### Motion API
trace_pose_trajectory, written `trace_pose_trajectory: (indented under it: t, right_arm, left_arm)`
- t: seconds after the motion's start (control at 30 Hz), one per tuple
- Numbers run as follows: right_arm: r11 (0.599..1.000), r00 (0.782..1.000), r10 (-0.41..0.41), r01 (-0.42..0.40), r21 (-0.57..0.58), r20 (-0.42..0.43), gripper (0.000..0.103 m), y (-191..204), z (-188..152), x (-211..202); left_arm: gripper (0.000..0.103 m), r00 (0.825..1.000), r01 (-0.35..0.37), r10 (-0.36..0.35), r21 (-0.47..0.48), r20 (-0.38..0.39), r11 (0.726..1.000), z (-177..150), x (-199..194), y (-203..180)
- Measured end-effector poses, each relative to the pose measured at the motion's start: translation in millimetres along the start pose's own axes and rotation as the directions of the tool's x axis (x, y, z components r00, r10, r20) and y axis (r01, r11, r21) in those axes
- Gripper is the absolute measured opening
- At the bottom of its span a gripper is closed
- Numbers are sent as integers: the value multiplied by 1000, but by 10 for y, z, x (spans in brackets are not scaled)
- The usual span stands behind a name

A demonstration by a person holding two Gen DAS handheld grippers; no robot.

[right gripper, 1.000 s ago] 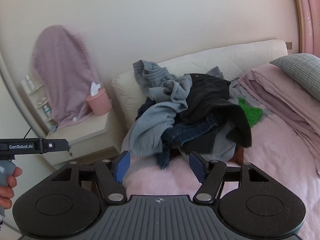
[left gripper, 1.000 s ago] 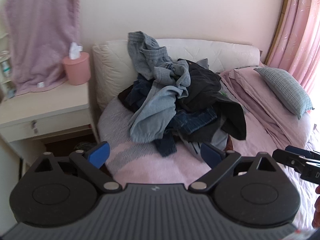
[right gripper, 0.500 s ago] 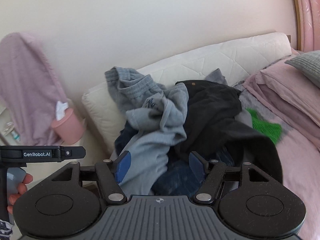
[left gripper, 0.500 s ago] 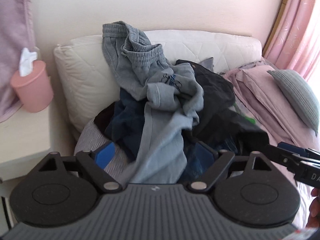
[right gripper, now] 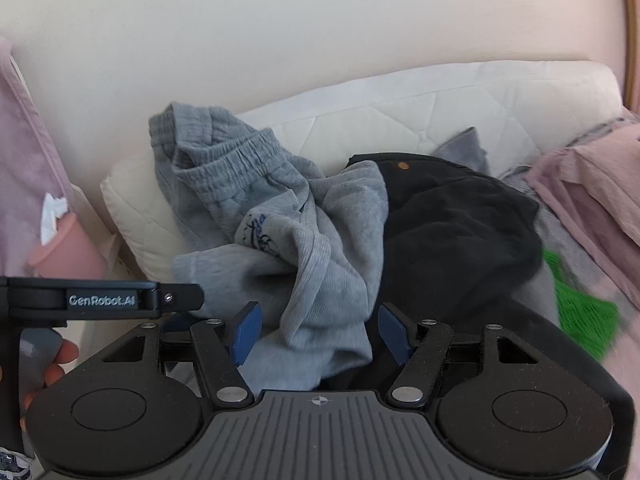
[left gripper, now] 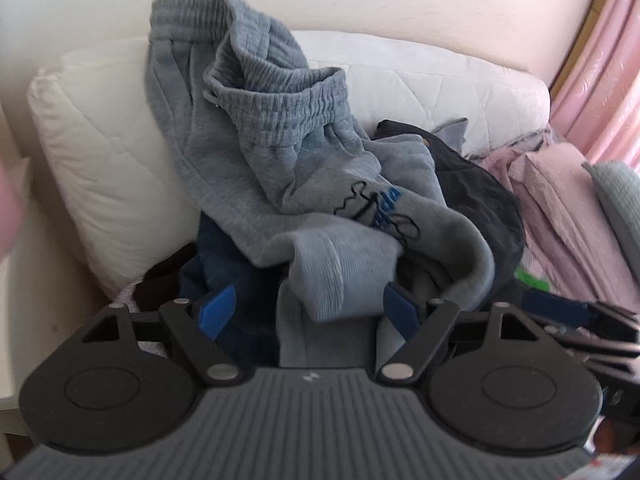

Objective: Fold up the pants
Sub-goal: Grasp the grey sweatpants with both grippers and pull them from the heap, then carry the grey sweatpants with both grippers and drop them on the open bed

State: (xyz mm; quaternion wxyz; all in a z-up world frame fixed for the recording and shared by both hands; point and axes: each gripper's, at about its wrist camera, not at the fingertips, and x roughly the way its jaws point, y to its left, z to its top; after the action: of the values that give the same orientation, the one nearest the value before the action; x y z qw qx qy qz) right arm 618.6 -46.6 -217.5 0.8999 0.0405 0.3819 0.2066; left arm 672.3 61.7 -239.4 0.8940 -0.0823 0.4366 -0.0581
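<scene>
Both the left hand-held gripper (left gripper: 310, 310) and right hand-held gripper (right gripper: 320, 332) are spread wide around folds of the grey sweatpants (left gripper: 280, 168).

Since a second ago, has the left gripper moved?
Yes. The left gripper has closed in on the pile: grey sweatpants and headboard loom larger, jaws open.

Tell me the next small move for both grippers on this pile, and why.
Probably ease the left gripper forward and close it on the grey sweatpants. Both grippers are open and hold nothing, and a grey fold sits between the fingers of each. The sweatpants lie on top of the pile, over the black garment, so they should lift free first. The right gripper can then take a second hold.
</scene>
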Motion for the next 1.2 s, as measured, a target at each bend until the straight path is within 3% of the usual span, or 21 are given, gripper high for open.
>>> trace_pose_trajectory:
  t: [0.13, 0.17, 0.2, 0.23, 0.27, 0.3, 0.43, 0.53, 0.63, 0.73, 0.87, 0.93, 1.0, 1.1, 1.2]
  right_arm:
    - [1000, 1000, 12, -13, -29, -8, 63, -42, 27, 414]
    - [999, 1000, 15, -15, -29, -3, 62, -65, 32, 502]
    - [999, 1000, 22, -22, -26, 9, 55, -90, 34, 568]
    - [999, 999, 35, -34, -23, 18, 45, -113, 34, 609]
    - [999, 999, 39, -39, -17, 14, 25, -143, 44, 643]
    - [999, 999, 44, -44, 2, 2, 13, -185, 54, 652]
    - [979, 985, 140, -153, 135, 100, 7, -360, 80, 325]
    - [953, 959, 180, -225, 205, 220, 7, -426, 138, -123]
    - [929, 926, 198, -282, 240, 321, 7, -450, 180, -639]
    - [912, 880, 192, -324, 252, 434, 6, -463, 141, -1293]
    - [911, 807, 136, -330, 248, 575, 6, -467, -104, -2324]
    - [918, 768, 78, -304, 254, 636, 6, -466, -320, -2916]
    - [928, 736, 7, -257, 269, 677, 6, -456, -582, -3498]
    - [938, 681, -139, -142, 316, 719, 6, -414, -1085, -4426]
    - [921, 607, -300, -16, 389, 736, 6, -339, -1652, -5338]
  left_arm:
    - [75, 999, 41, -41, -65, -10, 997, 42, 288, 73]
    - [66, 999, 45, -46, -69, -13, 997, 49, 338, 78]
    - [46, 999, 51, -52, -67, -12, 996, 68, 378, 75]
    - [32, 998, 59, -59, -61, -9, 996, 85, 394, 74]
    - [20, 998, 58, -59, -53, -11, 997, 106, 389, 69]
    - [13, 998, 55, -55, -43, -5, 998, 135, 359, 62]
    - [6, 995, 69, -75, 88, 70, 994, 264, -59, -172]
    - [5, 984, 73, -104, 210, 142, 975, 344, -535, -481]
    - [4, 962, 102, -169, 292, 216, 951, 380, -1076, -764]
    - [4, 927, 157, -261, 352, 269, 923, 340, -1630, -1035]
    - [4, 875, 257, -409, 466, 260, 846, 96, -2323, -1555]
    - [4, 845, 326, -489, 517, 216, 792, -107, -2632, -1880]
    - [4, 805, 406, -573, 562, 154, 721, -373, -2929, -2236]
    - [4, 723, 504, -688, 637, 59, 584, -879, -3398, -2866]
    - [4, 608, 608, -792, 676, -59, 417, -1480, -3919, -3528]
